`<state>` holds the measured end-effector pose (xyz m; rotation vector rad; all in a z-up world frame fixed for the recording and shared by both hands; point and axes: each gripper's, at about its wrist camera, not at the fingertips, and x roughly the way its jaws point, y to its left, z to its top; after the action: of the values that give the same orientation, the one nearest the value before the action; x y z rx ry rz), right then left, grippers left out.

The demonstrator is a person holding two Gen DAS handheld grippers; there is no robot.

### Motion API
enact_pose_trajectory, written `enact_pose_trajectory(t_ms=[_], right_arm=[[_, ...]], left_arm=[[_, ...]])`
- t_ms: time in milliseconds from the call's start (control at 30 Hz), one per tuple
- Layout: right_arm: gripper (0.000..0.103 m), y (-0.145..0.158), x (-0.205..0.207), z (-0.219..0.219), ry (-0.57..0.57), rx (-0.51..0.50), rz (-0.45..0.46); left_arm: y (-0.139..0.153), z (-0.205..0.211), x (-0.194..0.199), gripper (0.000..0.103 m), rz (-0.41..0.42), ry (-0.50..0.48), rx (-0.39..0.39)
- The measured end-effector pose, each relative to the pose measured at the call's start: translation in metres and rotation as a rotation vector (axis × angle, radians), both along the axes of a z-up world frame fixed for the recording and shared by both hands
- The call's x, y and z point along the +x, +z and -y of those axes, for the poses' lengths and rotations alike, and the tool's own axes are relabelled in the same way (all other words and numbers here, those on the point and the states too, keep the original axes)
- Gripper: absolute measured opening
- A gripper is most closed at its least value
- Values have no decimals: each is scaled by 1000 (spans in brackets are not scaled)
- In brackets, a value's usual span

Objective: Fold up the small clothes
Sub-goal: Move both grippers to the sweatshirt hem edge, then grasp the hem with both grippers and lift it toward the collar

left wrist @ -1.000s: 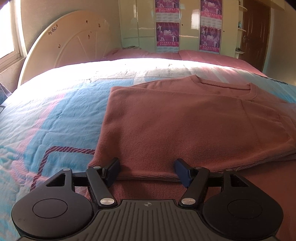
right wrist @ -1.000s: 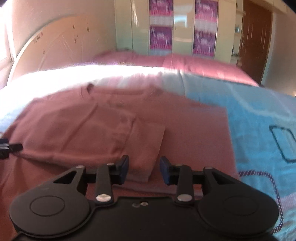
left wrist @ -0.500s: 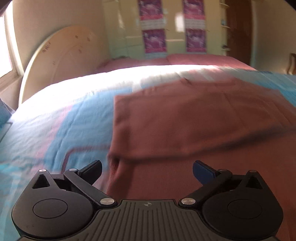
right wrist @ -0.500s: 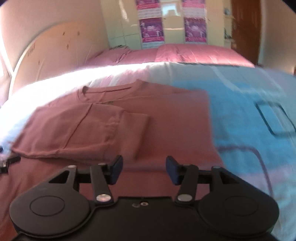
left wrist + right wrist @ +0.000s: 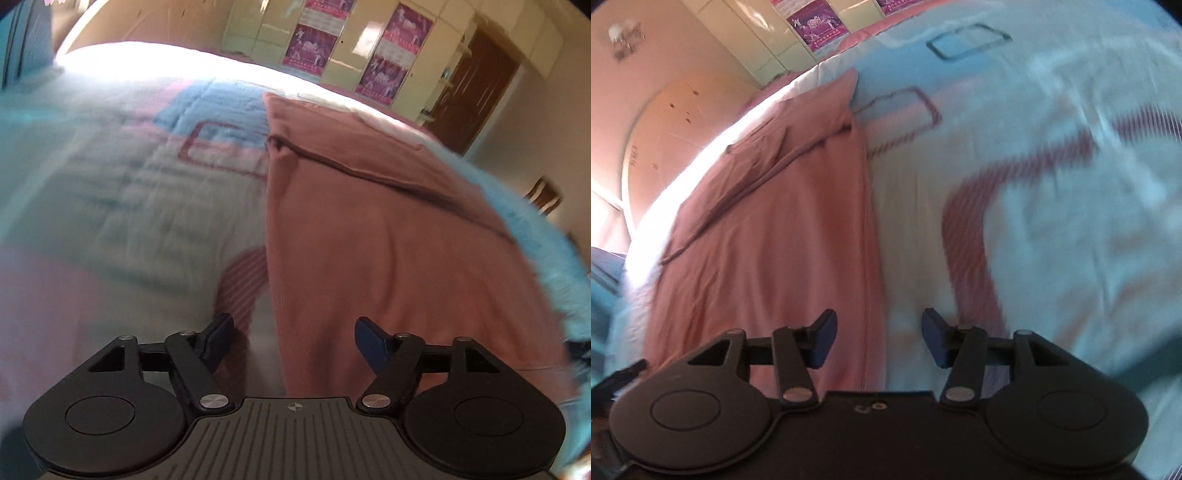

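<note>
The left gripper (image 5: 293, 341) has its jaws spread wide with nothing between them; it hangs over the left long edge of the pink shirt (image 5: 388, 236), one blue pad (image 5: 221, 338) above the quilt (image 5: 110, 192) and the other above the cloth. The right gripper (image 5: 878, 341) is likewise spread and empty, straddling the shirt's (image 5: 768, 236) right long edge. The shirt lies flat on the quilt (image 5: 1052, 184) as a long narrow strip, its sides folded in, with a fold line crossing it in the far part. Both views are motion-blurred, so the weave and the quilt pattern are smeared. The shirt's near hem is hidden behind each gripper body. Wardrobe doors with purple posters (image 5: 391, 74) and a brown door (image 5: 476, 88) stand beyond the bed
</note>
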<state>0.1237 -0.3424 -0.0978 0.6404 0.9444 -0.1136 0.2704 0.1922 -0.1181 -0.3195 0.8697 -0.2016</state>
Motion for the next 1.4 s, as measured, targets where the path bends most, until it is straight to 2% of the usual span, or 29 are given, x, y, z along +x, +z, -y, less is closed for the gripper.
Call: enact_pose_trajectory(t_ms=[67, 100, 167, 200, 233, 267, 300, 367, 400, 467, 500, 533, 567, 600, 667, 700, 800, 933, 1067, 1200, 1300, 1400], right_arm=[[48, -2, -20, -6, -13, 77, 25], [47, -4, -27, -10, -10, 113, 34], [47, -7, -34, -19, 7, 152, 40], [45, -7, -36, -22, 10, 157, 52], [38, -8, -36, -22, 8, 186, 61], [32, -10, -35, -22, -2, 219, 67], [31, -13, -34, -20, -9, 248, 69], [17, -17, -32, -18, -18, 268, 67], [15, -17, -32, -18, -13, 264, 73], [13, -10, -37, -16, -17, 249, 103], [13, -2, -43, -15, -20, 256, 145], [13, 3, -48, -15, -15, 255, 183], [13, 7, -50, -14, -6, 239, 204], [13, 3, -49, -14, -2, 214, 179], [12, -11, -41, -16, 5, 179, 78], [12, -12, -42, -15, -2, 189, 84], [13, 0, -42, -10, -44, 239, 150], [13, 32, -21, -6, -42, 234, 242], [13, 60, 27, 4, -54, 219, 330], [13, 75, 99, 30, -85, 256, 380], [13, 68, 156, 48, -112, 295, 374], [13, 55, 215, 64, -126, 315, 325]], left_arm=[[-4, -7, -14, 71, -10, -2, -116], [-8, -12, -21, 72, -18, 0, -197], [-16, -15, -33, 71, -23, 13, -301], [-19, -16, -36, 71, -26, 9, -335], [-21, -15, -37, 71, -33, 5, -357], [-22, -13, -38, 71, -37, -4, -364], [-23, -9, -39, 69, -35, -12, -360], [-25, -3, -37, 30, -55, -21, -329], [-24, 1, -34, 6, -72, -18, -287], [-15, -1, -40, 6, -24, -3, -292], [-10, -1, -46, 6, 9, 0, -291], [-10, -1, -47, 6, 19, 4, -261], [-14, -1, -47, 6, 0, 7, -232], [-21, -1, -46, 6, -32, 11, -224], [-24, -6, -47, 6, -31, 29, -252], [-22, -7, -47, 6, -27, 37, -260], [-15, -9, -45, 6, -7, 48, -288], [9, -11, -23, 6, 65, 80, -363], [34, -5, 31, 6, 148, 105, -396], [47, 4, 106, 6, 168, 150, -416], [47, 8, 170, 6, 157, 176, -422], [42, 11, 226, 6, 123, 197, -417]])
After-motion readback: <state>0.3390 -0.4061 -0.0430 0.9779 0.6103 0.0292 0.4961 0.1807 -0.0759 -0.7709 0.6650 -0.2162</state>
